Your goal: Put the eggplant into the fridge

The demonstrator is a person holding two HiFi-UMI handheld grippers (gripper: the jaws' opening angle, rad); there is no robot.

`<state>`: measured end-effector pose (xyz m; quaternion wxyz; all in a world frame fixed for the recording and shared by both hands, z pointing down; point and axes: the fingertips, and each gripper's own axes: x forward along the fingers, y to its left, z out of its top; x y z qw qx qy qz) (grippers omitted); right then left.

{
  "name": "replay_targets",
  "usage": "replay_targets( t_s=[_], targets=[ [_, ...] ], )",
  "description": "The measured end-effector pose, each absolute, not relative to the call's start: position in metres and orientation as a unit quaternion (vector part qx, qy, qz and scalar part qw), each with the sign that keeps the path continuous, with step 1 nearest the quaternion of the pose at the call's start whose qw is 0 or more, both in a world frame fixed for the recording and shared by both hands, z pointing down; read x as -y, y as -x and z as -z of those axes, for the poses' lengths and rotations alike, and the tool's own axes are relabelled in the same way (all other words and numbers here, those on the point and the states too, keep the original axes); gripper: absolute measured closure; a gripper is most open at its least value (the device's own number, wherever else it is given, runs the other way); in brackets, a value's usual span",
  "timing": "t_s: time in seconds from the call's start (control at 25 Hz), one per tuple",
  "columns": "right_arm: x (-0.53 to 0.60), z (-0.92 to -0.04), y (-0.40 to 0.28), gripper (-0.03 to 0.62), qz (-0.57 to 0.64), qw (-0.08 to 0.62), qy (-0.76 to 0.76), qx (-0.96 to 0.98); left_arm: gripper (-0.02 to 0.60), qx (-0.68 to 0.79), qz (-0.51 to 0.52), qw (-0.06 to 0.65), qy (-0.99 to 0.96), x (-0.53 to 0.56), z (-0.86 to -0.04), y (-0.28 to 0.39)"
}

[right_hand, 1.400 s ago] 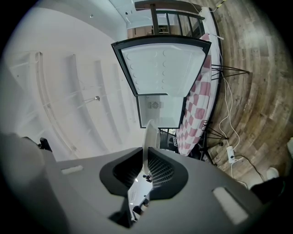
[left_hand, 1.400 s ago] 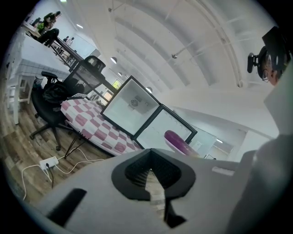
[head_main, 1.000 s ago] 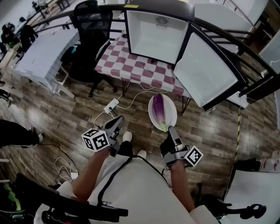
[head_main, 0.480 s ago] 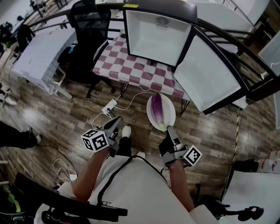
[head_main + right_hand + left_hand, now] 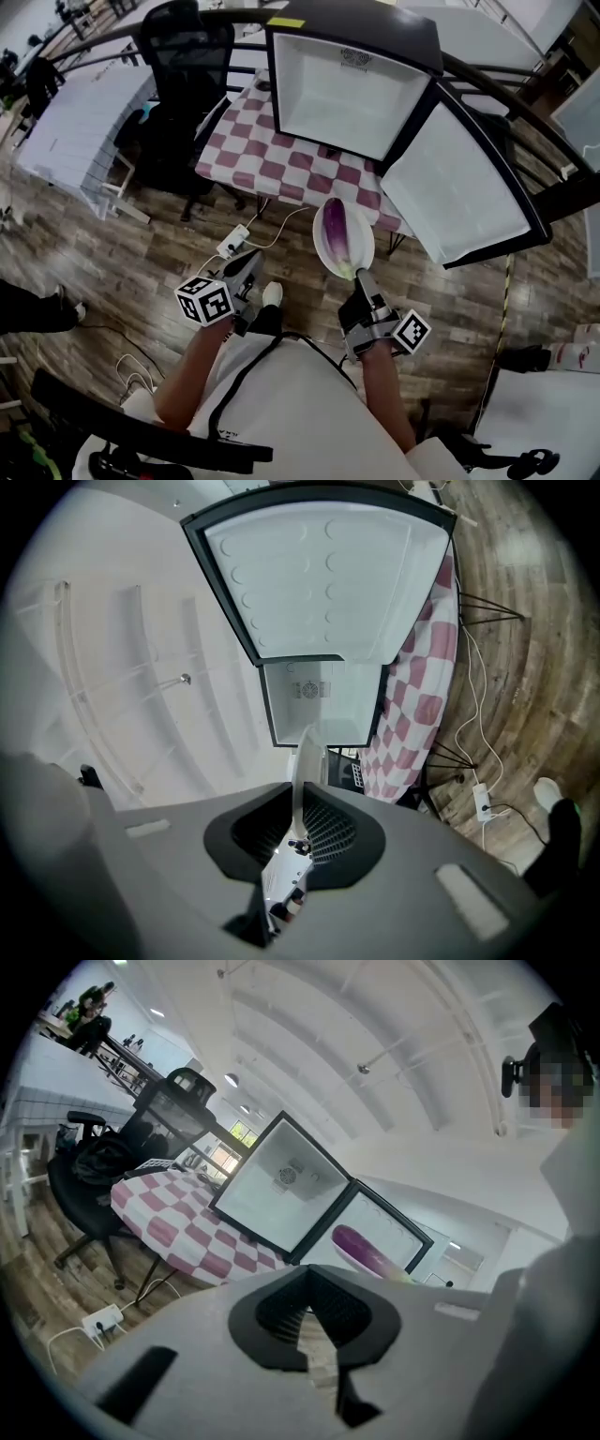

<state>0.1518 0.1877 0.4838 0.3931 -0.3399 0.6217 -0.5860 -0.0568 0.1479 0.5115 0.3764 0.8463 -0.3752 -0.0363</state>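
Now the plate [image 5: 324, 249] with the eggplant [image 5: 339, 234] has neared the fridge [image 5: 352, 94]

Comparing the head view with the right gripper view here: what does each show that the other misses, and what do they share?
Only the head view shows the eggplant lying on the white plate, and the left gripper, which holds nothing. Only the right gripper view shows, close up, the right gripper with its jaws shut on the plate's rim, the plate seen edge-on. Both show the open fridge with its door swung wide, the checkered table it stands on, and the power strip on the wooden floor.
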Motion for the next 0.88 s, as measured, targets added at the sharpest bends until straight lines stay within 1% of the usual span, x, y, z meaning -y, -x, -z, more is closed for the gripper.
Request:
replay_targets(
  t_s=[0.44, 0.88],
  targets=[
    [-0.102, -0.472, -0.128, 0.551, 0.565, 0.41, 0.372, -0.612, 0.578, 0.336, 0.026, 0.379, -0.862, -0.046, -0.508, 0.075],
    [-0.054, -0.474, -0.098, 0.551, 0.548, 0.43, 0.396, -0.598, 0.578, 0.299, 0.018, 0.38, -0.875, 0.011, -0.518, 0.104]
  ],
)
